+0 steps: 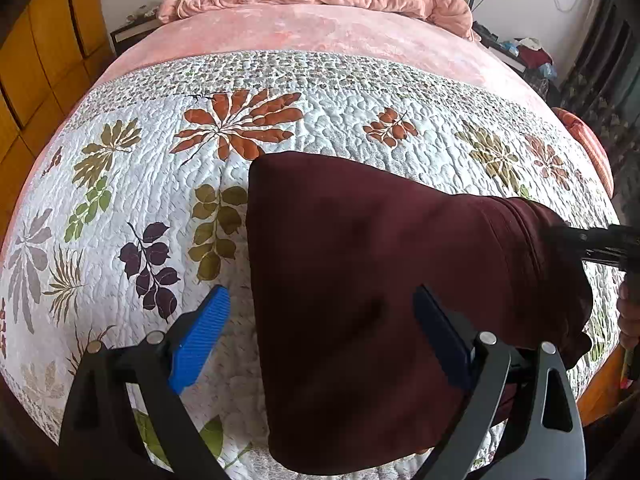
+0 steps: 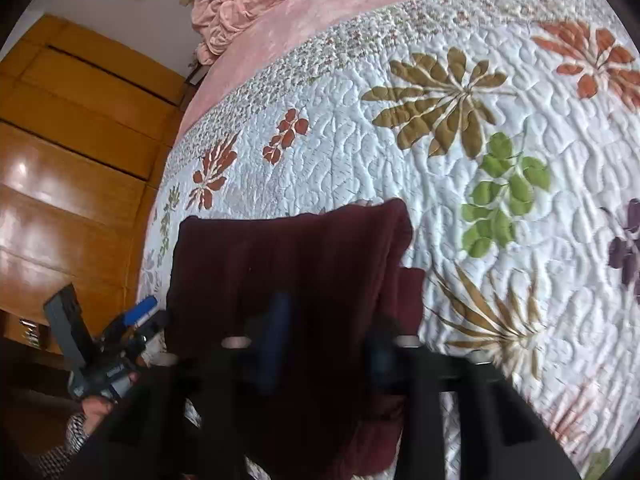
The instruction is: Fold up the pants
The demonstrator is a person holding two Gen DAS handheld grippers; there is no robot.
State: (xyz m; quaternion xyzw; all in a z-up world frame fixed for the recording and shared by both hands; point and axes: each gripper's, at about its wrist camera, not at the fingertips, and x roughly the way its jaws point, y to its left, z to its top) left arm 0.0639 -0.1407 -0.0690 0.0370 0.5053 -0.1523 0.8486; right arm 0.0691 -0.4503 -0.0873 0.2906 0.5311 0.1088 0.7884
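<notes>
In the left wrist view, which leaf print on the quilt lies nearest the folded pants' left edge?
The olive-green leaf sprig: it touches the maroon pants, while the purple sprig sits further left.

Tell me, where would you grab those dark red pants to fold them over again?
Probably at the near corners of the maroon pants. They lie as a flat folded bundle on the quilt, its free hem edges stacked on one side. Come from the near bed edge, each tool low and slanted, pinching all layers at once so that none slips.
</notes>
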